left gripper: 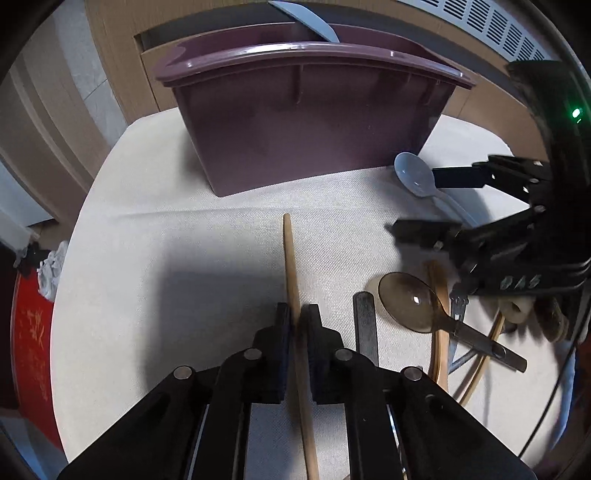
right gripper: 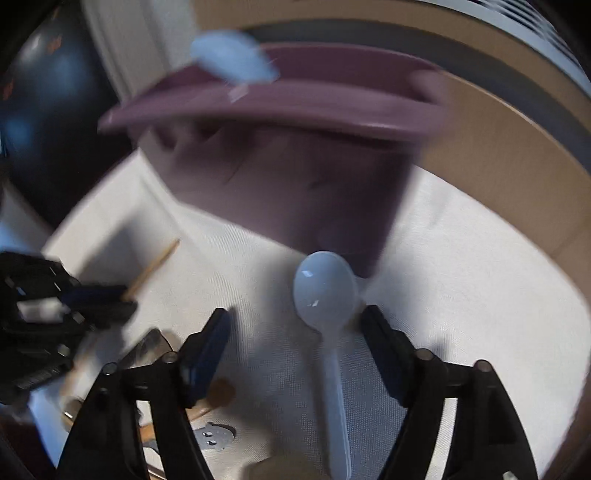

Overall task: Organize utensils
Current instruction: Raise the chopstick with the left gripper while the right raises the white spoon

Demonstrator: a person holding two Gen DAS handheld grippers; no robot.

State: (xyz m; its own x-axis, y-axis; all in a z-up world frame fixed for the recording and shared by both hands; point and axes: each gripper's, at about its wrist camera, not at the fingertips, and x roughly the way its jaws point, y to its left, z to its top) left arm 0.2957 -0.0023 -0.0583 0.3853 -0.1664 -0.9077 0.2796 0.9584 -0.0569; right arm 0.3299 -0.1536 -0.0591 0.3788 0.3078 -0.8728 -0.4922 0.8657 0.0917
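While the left gripper pinched a slender wooden chopstick between its narrowed jaws, the stick's thin tip reached forward over the white woven tablecloth toward the deep mauve plastic utensil bin. That bin stood at the far side of the cloth, and a pale blue plastic spoon handle leaned out over its back rim.

Off to the right in the left wrist view, the right gripper hung with its jaws spread wide, one finger on each side of a pale blue plastic spoon that lay on the cloth just before the bin's near right corner. From the right wrist view, blurred as it was, the same spoon lay bowl up between the open fingers, its handle running back toward the camera, and neither pad touched it.

Nearer the right edge of the cloth a loose heap of utensils waited: a translucent brown plastic spoon, a flat grey metal handle and amber plastic strips, lying partly across one another. A red drum-like object sat below the cloth's left edge.
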